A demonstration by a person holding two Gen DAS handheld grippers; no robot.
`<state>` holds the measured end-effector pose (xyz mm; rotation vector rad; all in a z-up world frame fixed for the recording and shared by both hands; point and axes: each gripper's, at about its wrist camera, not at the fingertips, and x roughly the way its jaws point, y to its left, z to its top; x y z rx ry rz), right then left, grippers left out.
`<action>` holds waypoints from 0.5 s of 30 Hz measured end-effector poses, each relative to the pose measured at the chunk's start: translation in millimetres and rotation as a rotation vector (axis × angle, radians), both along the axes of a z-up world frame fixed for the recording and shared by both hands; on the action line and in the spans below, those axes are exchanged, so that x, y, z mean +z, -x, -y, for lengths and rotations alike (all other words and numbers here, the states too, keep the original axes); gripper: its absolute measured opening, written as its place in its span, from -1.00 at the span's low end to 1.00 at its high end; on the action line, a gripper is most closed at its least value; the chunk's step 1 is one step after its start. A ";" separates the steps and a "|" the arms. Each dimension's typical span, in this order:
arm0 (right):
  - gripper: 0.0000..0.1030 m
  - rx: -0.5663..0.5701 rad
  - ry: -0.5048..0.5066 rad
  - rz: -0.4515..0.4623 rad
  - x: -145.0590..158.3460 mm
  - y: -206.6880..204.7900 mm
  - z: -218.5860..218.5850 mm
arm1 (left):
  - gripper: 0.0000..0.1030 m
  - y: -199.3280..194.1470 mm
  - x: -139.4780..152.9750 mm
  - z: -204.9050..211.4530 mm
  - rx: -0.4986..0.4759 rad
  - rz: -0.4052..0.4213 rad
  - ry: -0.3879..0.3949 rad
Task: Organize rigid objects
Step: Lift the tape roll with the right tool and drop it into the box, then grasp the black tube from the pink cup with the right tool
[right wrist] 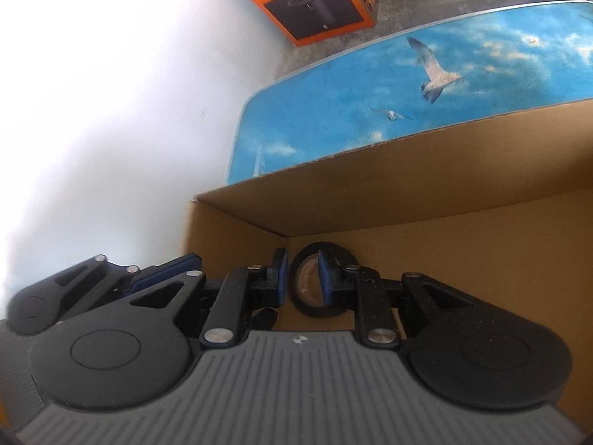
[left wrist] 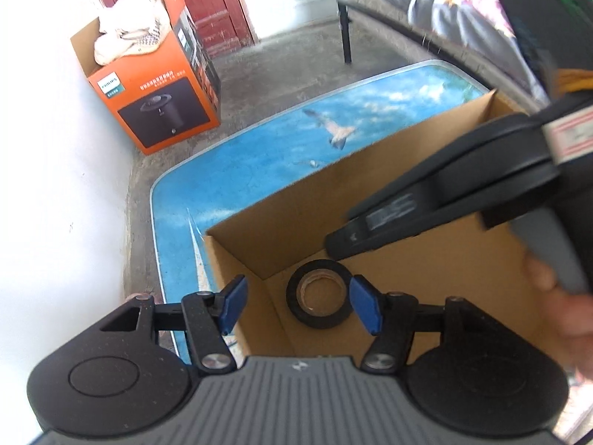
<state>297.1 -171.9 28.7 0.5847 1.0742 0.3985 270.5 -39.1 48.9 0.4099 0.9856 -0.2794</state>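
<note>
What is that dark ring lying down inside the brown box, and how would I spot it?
Start at the blue table printed with seagulls; an open cardboard box sits on it. In the box's far left corner lies a roll of black tape, flat on the floor. It is the only loose thing visible there, with a pale cardboard core.

A black tape roll (left wrist: 319, 298) lies in a brown cardboard box (left wrist: 426, 259) on a sky-blue, gull-printed table (left wrist: 259, 163).

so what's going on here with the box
A person holds a gripper in each hand over an open cardboard box on a blue table. A black tape roll lies in the box's corner. The left gripper is open, empty, above the roll. The right gripper, jaws narrow, holds nothing.
</note>
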 end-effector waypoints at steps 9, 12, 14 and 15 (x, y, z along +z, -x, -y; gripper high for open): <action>-0.60 -0.029 -0.040 0.290 93.5 153.3 68.6 | 0.35 101.7 63.9 -23.9 -0.031 0.082 0.208; -0.53 -0.050 -0.019 0.317 91.1 200.5 90.0 | 0.39 140.1 62.2 -22.6 -0.060 0.081 0.277; -0.51 -0.068 -0.006 0.295 73.2 225.3 101.5 | 0.39 161.6 53.0 -18.3 -0.077 0.059 0.328; -0.50 -0.079 -0.004 0.276 64.1 233.4 106.0 | 0.39 170.8 45.5 -15.0 -0.086 0.048 0.349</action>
